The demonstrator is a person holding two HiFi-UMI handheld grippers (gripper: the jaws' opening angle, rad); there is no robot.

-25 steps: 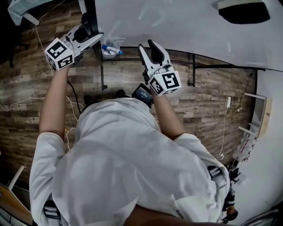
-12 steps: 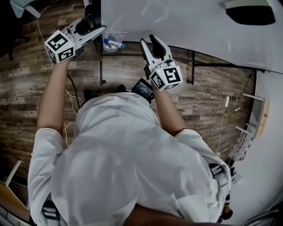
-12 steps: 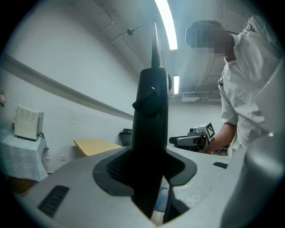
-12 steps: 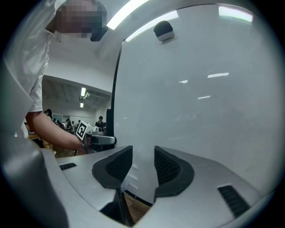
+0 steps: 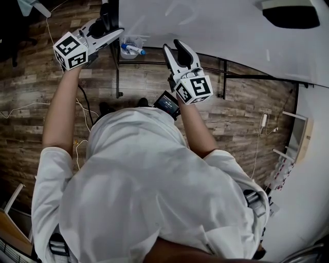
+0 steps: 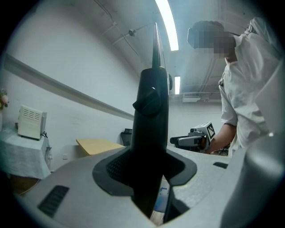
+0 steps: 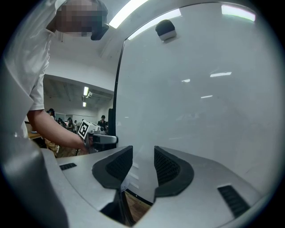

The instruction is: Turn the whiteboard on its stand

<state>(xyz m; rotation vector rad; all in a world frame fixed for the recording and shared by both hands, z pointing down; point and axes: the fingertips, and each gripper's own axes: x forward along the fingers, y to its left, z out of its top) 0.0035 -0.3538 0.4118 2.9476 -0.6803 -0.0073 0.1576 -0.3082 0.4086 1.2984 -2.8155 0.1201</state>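
Left tool (image 5: 109, 29): upper left of the head view, clenched on the black stand post (image 6: 151, 133). In the left gripper view the post fills the gap between the pads and both pads touch it.
Right tool (image 5: 175, 51): top centre of the head view, released. Its pads stand apart with nothing pinched between them, and its tips are at the lower edge of the whiteboard (image 5: 216, 31). Whether they touch the board cannot be told.
Whiteboard: spans the top of the head view from the left tool to the right edge. In the right gripper view its pale face fills the frame beyond the open pads.
Stand: black base bars (image 5: 224, 79) run under the board over the wood floor (image 5: 247, 108).
Eraser (image 5: 286, 14): a dark shape on the board face at the upper right.
Blue marker (image 5: 133, 49): lies in a clear tray just right of the left tool.
Change from a second ago: the whole head view has slid slightly upward in the frame. The marker tray and the left tool's marker cube now sit nearer the top edge.
Unchanged from a second ago: the left tool has the same grip on the post, the right tool has the same spread of its pads at the board's lower edge, and the board lies at the same slant.
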